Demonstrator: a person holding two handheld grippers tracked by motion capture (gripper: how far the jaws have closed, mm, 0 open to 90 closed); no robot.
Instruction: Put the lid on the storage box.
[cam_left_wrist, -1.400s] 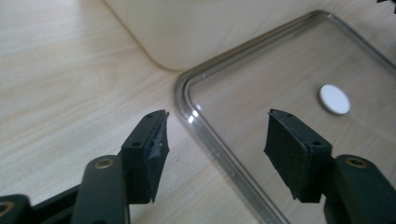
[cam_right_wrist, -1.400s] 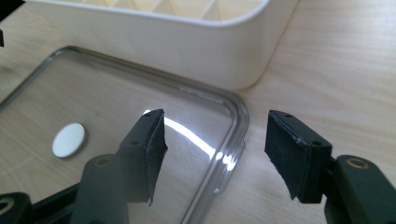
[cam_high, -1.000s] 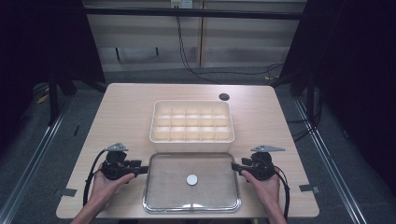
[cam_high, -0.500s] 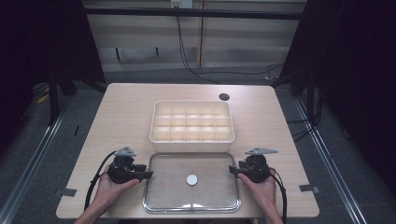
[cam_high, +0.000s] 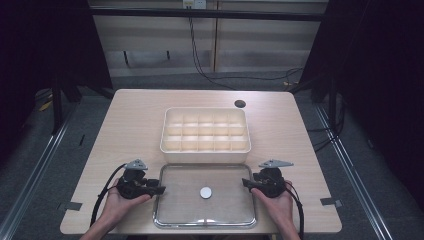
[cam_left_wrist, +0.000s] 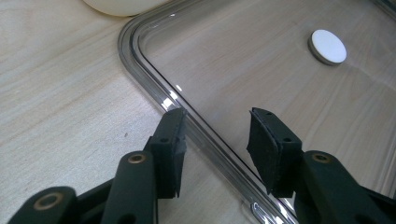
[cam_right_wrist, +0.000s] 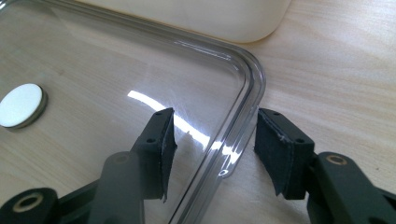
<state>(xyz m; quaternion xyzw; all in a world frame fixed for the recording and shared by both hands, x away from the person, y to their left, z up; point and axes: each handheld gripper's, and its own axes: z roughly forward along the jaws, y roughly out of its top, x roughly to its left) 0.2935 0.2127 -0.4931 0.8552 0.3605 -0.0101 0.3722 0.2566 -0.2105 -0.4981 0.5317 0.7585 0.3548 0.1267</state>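
A clear lid (cam_high: 172, 220) with a raised rim lies flat at the table's near edge, and a small white disc (cam_high: 205, 192) sits at its middle. My left gripper (cam_high: 161, 190) is at the lid's left edge. Its open jaws straddle the rim (cam_left_wrist: 154, 79) and have just been closing; the pads (cam_left_wrist: 175, 140) do not clamp it. My right gripper (cam_high: 245, 183) is at the right edge, open, with the rim (cam_right_wrist: 250, 93) between its pads (cam_right_wrist: 280, 154). The disc shows in the left gripper view (cam_left_wrist: 328, 45) and the right gripper view (cam_right_wrist: 21, 105).
A cream box (cam_high: 205, 155) with several compartments stands just behind the lid, close to its far rim; its corners show as the box (cam_left_wrist: 121, 4) and the box (cam_right_wrist: 210, 16). A dark round hole (cam_high: 240, 104) lies behind the box. Tape marks (cam_high: 70, 205) sit near the table's front corners.
Both grippers have edged slightly inward to the lid's side edges. The lid, disc and box lie where they were.
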